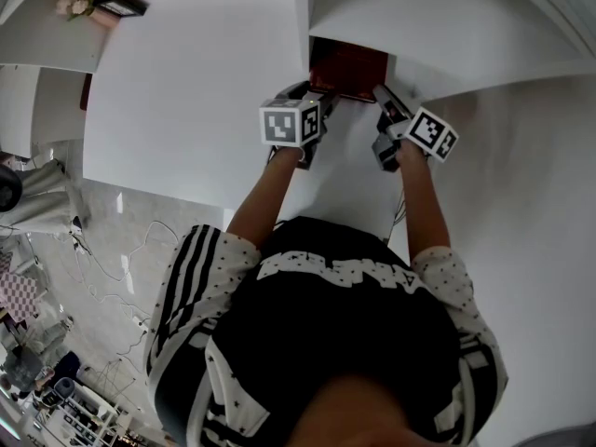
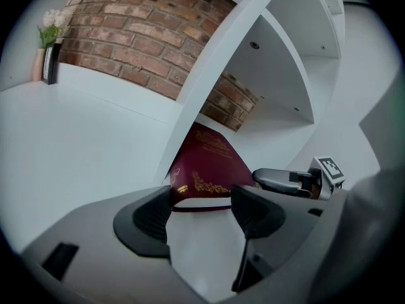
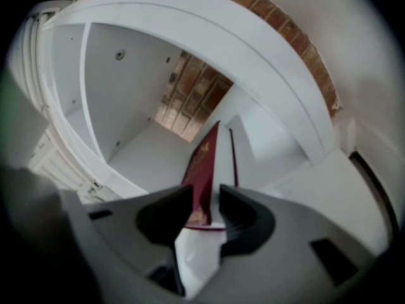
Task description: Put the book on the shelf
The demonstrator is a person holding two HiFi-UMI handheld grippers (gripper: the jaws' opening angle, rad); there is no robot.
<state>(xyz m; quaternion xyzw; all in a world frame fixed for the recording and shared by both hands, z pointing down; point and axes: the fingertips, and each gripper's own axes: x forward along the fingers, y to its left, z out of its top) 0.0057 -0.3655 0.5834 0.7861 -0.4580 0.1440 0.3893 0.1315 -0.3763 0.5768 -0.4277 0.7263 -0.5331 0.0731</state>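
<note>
A tall white shelf stood on the far side, with a brick wall behind it and a white tabletop stretching to its left. The dark red book sat partly inside an open compartment, its near end sticking out toward the person. The left gripper hovered at the book's near left corner with its jaws spread wide, and no firm press on the cover could be seen. The right gripper had its jaws narrowed onto the book's near right edge, clamping it. A small vase of flowers stood far left.
</note>
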